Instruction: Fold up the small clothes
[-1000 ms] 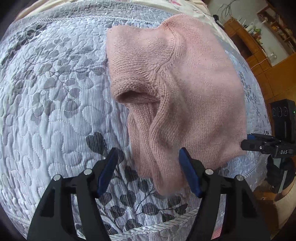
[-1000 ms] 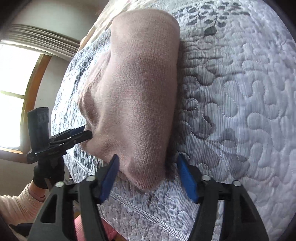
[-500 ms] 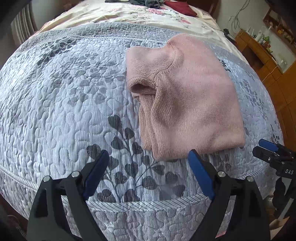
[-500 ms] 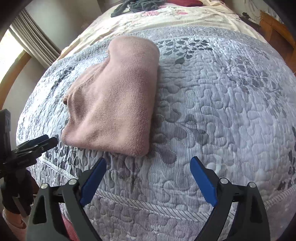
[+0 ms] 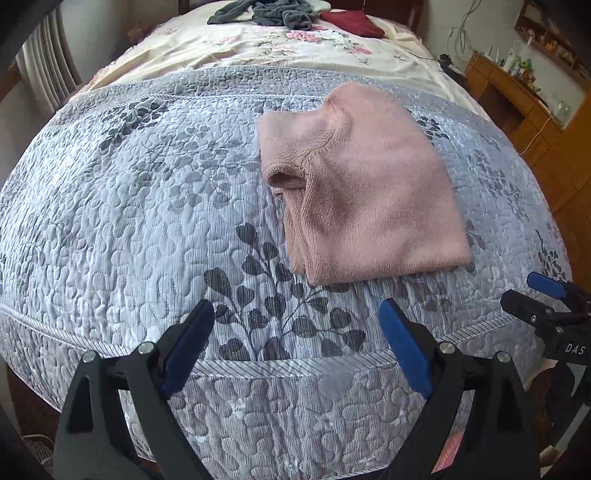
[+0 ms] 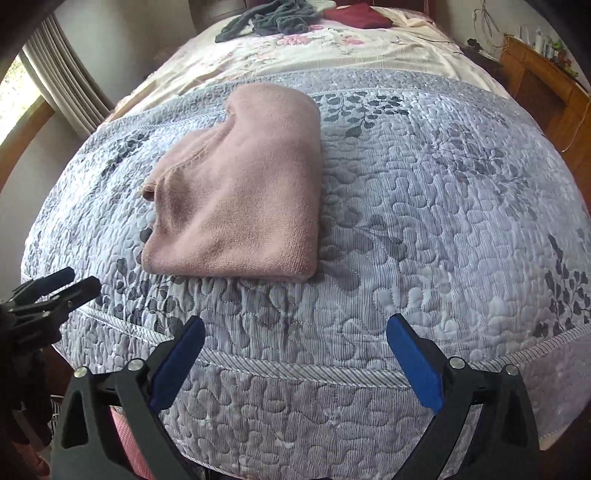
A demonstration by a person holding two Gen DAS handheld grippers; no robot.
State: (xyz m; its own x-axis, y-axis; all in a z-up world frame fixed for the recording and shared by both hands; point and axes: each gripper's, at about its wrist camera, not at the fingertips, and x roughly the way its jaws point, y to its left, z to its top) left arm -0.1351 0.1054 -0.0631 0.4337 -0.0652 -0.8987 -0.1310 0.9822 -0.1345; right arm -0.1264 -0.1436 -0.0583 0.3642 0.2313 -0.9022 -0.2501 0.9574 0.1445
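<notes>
Pink knitted fabric, a small sweater [image 5: 365, 199], is seen lying folded into a compact block on the grey quilted bedspread [image 5: 129, 206], near the foot edge of the bed and slightly toward the right side in the left wrist view. Its layered open edges face the left side of the bed; the rounded fold faces the right.

Both tools are held clear of the garment, over the foot edge of the bed. The left tool [image 5: 295, 343] is released, its blue pads spread wide with nothing between them. The right tool [image 6: 295, 354] is likewise released and empty. No contact with the sweater is visible from either tool.

The fold is judged to be complete or nearly so. The following risks are noted:

- A sleeve opening [image 5: 284, 181] gapes on the left edge of the block. The knit is thick and springy, and the upper layer may lift or slide if it is left unpressed.
- If the block is picked up by one tool only, the unsupported layers are likely to droop and the fold to open.
- If a pad catches the loose knit during a new approach, the top layer may be dragged out of line.
- The block lies near the bed edge; a push toward the foot could send it over the piped border [image 6: 295, 369].

Further clothes [image 5: 273, 14] are seen lying at the far end of the bed, well apart from the sweater.
</notes>
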